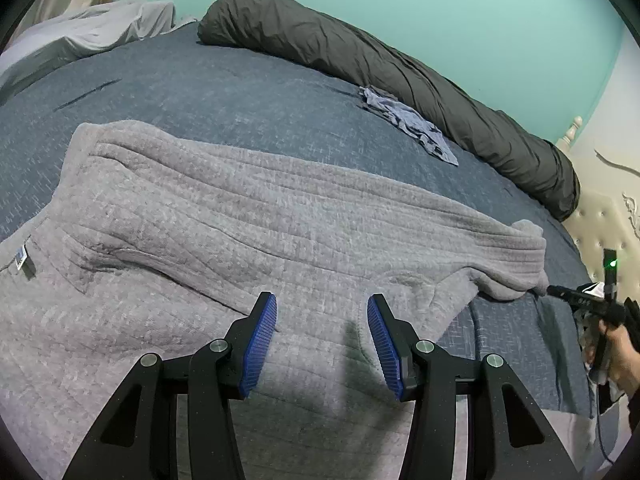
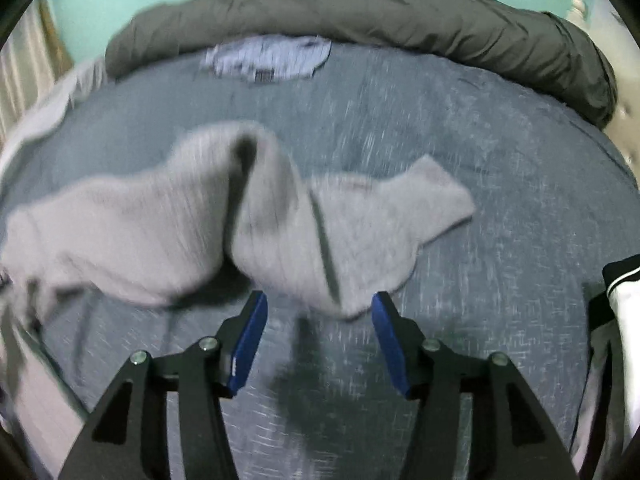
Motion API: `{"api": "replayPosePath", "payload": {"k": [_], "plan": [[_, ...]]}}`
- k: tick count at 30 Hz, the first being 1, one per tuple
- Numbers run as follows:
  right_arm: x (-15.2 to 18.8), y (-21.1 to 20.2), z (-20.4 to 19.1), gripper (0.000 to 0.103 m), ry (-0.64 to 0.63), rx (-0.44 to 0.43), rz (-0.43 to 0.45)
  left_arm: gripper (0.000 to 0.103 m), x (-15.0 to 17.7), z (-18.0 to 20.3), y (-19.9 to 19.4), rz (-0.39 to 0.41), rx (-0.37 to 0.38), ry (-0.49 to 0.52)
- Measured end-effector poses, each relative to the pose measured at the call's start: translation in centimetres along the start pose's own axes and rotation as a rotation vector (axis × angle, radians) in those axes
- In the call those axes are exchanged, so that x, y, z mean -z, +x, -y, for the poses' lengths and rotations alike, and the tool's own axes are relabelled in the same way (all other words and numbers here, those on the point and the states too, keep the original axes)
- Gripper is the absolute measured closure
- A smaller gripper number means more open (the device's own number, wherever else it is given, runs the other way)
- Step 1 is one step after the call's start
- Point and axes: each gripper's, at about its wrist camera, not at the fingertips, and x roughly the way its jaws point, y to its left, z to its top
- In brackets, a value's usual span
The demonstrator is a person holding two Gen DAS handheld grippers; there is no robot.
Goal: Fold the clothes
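Both the left gripper [image 1: 322, 304] and right gripper [image 2: 320, 304] are being held wide open, empty, the grey sweater [image 1: 240, 216] lying at twelve o'clock.

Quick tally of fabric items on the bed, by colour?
Grey knit sweater: 1
Light blue garment: 1
Dark grey rolled duvet: 1
Pale grey sheet: 1
Total: 4

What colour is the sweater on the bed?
Light grey, ribbed; the sweater shows best in the left wrist view.
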Motion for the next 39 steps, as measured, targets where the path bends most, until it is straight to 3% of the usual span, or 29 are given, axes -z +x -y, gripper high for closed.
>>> {"api": "replayPosePath", "payload": {"k": [4,6,7,9,17,23,25,30,35,37,39], "plan": [[-0.6,1.0,-0.5,0.049,-0.019,0.021,0.041,0.051,-0.1,0.0,0.1,0.001,-0.004,-0.003],[-0.9,1.8,-0.9,0.071,-0.038,0.027,0.019,0.051,-0.1,0.1,0.3,-0.002,-0.003,-0.001],[-1.1,1.9,-1.1,0.086,-0.051,0.038,0.009,0.051,-0.1,0.1,0.3,-0.003,-0.001,0.001],[-1.4,1.7,-1.4,0.098,-0.068,0.057,-0.004,0.051,0.0,0.2,0.4,-0.005,0.003,0.004],[-3.7,-6.4,-0.9,0.100,-0.112,-0.004,0.042,0.051,-0.3,0.1,-0.5,0.012,0.016,-0.010],[-6.0,-14.3,-0.1,0.100,-0.160,-0.041,0.037,0.051,-0.5,-0.1,-1.1,0.022,0.022,-0.014],[-6.6,-15.1,0.4,0.100,-0.172,-0.024,0.012,0.051,-0.5,-0.2,-1.3,0.023,0.024,-0.017],[-6.1,-11.1,1.7,0.100,-0.179,0.111,-0.122,0.051,-0.6,-0.2,-1.6,0.034,0.025,-0.015],[-2.9,-3.6,4.7,0.100,-0.139,0.426,-0.262,0.051,-0.7,-0.4,-1.4,0.031,0.021,-0.021],[-2.0,-2.9,5.1,0.098,-0.143,0.533,-0.239,0.051,-0.7,-0.4,-1.1,0.026,0.022,-0.020],[-1.7,-4.1,4.6,0.096,-0.118,0.469,-0.143,0.051,-0.6,-0.2,-1.0,0.023,0.022,-0.013]]}}
